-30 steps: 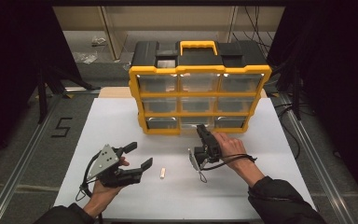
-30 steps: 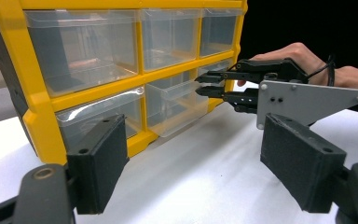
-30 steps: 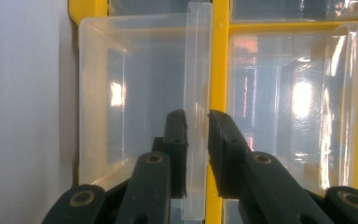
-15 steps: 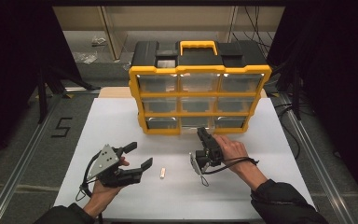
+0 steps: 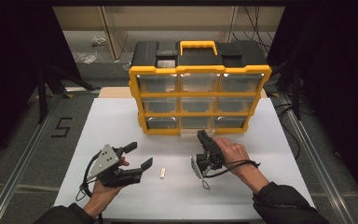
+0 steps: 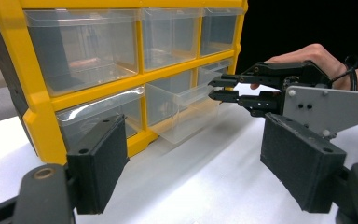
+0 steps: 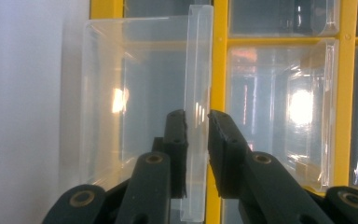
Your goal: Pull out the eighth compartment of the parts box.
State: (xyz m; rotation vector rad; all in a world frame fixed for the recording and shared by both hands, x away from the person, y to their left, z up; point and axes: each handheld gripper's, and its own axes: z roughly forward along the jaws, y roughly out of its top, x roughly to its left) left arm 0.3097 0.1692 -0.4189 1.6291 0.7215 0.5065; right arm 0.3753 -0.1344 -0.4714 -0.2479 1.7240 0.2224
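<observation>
At the yellow plastic organiser's [image 5: 200,69] bottom row, kept right claw [image 7: 196,116] pinching the part-drawn clear plastic drawer [image 7: 135,93], barely budged; held left claw [image 5: 141,154] agape.

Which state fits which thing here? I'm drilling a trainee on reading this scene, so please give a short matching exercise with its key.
Things:
1. bottom middle drawer
2. left tongs
3. right tongs
4. small pale piece

States:
A. open, holding nothing
B. lying on the white table between the two hands
C. pulled partway out of the yellow organizer
D. closed on the drawer's front lip

Pairs: 1-C, 2-A, 3-D, 4-B
</observation>
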